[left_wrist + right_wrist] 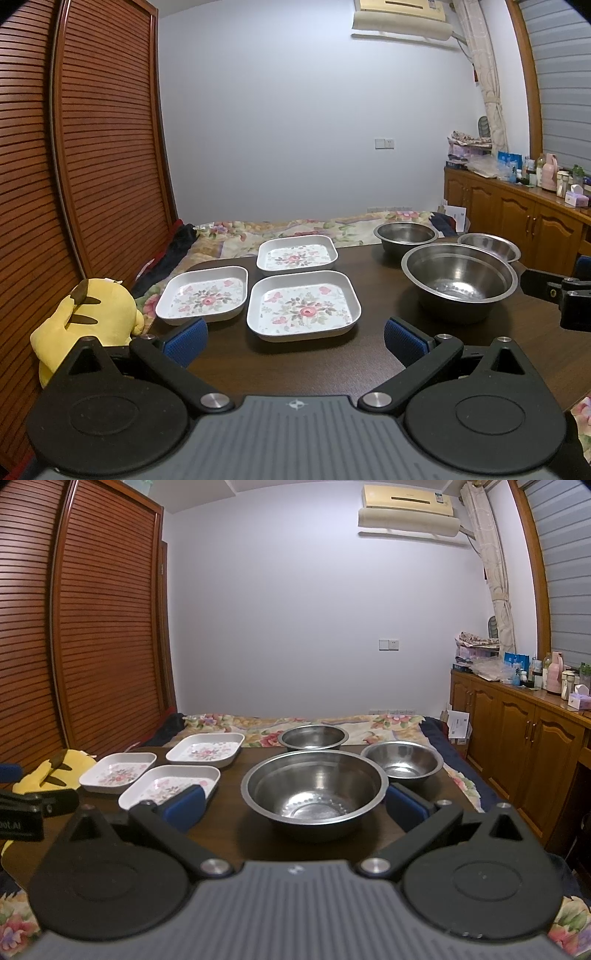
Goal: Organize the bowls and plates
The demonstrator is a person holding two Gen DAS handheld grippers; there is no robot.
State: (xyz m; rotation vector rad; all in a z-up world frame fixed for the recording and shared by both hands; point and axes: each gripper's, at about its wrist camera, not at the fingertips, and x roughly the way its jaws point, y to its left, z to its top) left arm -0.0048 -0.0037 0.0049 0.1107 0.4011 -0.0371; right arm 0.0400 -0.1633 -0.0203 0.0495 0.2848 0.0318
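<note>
Three square floral plates lie on the dark wooden table: a near plate, a left plate and a far plate. To their right stand three steel bowls: a large bowl, a far bowl and a small bowl. My left gripper is open, just short of the near plate, holding nothing. In the right wrist view my right gripper is open in front of the large bowl, its blue pads on either side of the bowl's near rim; I cannot tell if they touch it.
A yellow plush toy sits at the table's left edge. A bed with a floral cover lies beyond the table. Slatted wardrobe doors stand on the left, a cluttered wooden cabinet on the right.
</note>
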